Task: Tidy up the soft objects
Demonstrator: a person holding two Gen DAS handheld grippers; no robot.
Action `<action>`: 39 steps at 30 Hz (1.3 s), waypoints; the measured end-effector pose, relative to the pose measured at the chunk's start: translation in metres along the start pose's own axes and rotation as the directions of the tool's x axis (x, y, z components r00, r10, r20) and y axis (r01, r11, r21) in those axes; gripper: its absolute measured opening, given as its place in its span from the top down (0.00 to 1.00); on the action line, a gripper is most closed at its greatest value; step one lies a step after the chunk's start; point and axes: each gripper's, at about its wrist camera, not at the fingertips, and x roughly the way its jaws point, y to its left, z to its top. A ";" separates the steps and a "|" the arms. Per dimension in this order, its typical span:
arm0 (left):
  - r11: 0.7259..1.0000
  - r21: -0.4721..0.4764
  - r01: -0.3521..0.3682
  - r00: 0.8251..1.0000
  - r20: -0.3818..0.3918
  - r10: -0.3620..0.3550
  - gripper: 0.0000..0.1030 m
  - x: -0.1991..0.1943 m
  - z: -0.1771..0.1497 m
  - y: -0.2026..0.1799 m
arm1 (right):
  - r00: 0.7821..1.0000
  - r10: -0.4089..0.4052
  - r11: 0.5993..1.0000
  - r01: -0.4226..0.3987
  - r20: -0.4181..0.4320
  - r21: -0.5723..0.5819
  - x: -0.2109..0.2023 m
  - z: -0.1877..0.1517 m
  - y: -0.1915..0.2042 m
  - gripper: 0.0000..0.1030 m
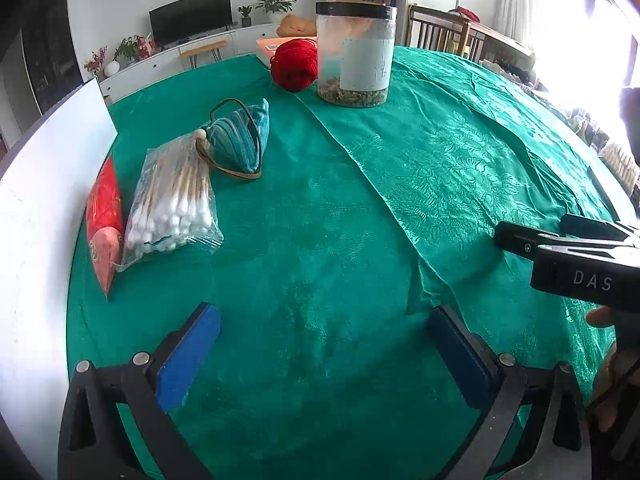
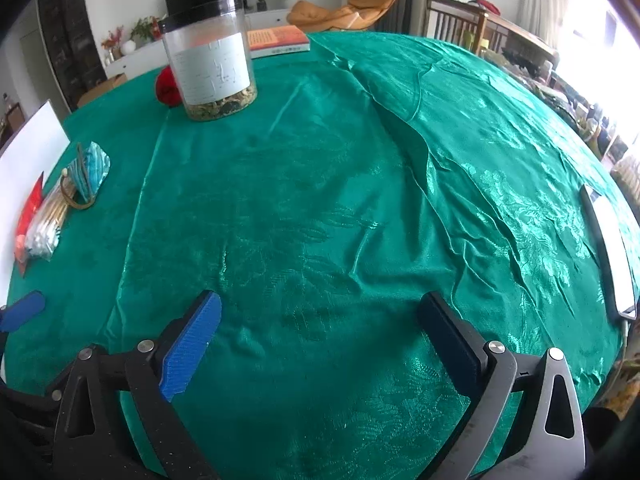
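Three soft items lie in a row at the table's left by a white board (image 1: 48, 184): a red packet (image 1: 105, 222), a clear bag of cotton swabs (image 1: 172, 204) and a teal striped pouch (image 1: 240, 142) with a brown loop. They also show in the right wrist view: red packet (image 2: 29, 220), cotton swabs (image 2: 46, 224), pouch (image 2: 90, 174). A red yarn ball (image 1: 294, 65) sits farther back, half hidden behind the jar in the right wrist view (image 2: 167, 87). My left gripper (image 1: 324, 356) is open and empty above the green cloth. My right gripper (image 2: 320, 344) is open and empty; its body shows in the left wrist view (image 1: 576, 256).
A clear plastic jar (image 1: 354, 54) with a black lid stands at the back, also in the right wrist view (image 2: 212, 60). An orange book (image 2: 278, 40) lies behind it. A phone (image 2: 610, 252) lies at the right edge. The green tablecloth (image 2: 320, 200) is wrinkled.
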 end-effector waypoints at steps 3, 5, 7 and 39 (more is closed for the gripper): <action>1.000 0.001 -0.002 1.000 0.000 0.002 0.00 0.000 0.000 0.000 | 0.995 0.003 1.000 -0.003 -0.096 -0.001 0.005 0.012 0.000 0.02; 1.000 0.000 -0.002 1.000 0.000 0.002 0.00 0.000 0.000 0.000 | 0.992 0.003 1.000 -0.003 -0.128 -0.001 0.008 0.016 0.001 0.02; 1.000 -0.002 -0.001 1.000 0.001 0.001 0.00 0.001 0.000 0.000 | 0.993 0.002 1.000 -0.002 -0.120 0.002 0.008 0.014 0.002 0.02; 1.000 -0.007 -0.016 1.000 0.003 0.016 0.00 0.001 0.000 -0.002 | 0.999 0.000 1.000 0.000 0.038 0.002 0.001 -0.001 0.005 0.01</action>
